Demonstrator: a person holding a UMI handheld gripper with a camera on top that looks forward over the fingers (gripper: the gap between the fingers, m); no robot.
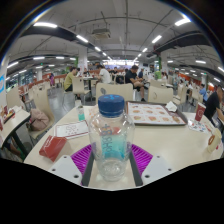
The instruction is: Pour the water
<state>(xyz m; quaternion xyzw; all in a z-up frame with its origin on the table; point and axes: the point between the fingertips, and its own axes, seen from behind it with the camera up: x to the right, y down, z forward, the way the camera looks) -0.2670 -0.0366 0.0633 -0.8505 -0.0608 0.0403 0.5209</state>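
Upright blue-capped clear bottle (111,122)

The tool (112,158) points straight ahead, held level and low over the desk. Its two fingers reach forward side by side, one at the left and one at the right. The purple pads (83,155) on their inner sides face each other across a wide gap

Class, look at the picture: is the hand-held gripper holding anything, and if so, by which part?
The hand-held gripper appears to hold the water bottle by its lower body, between the two fingers; whether both press on it cannot be told.
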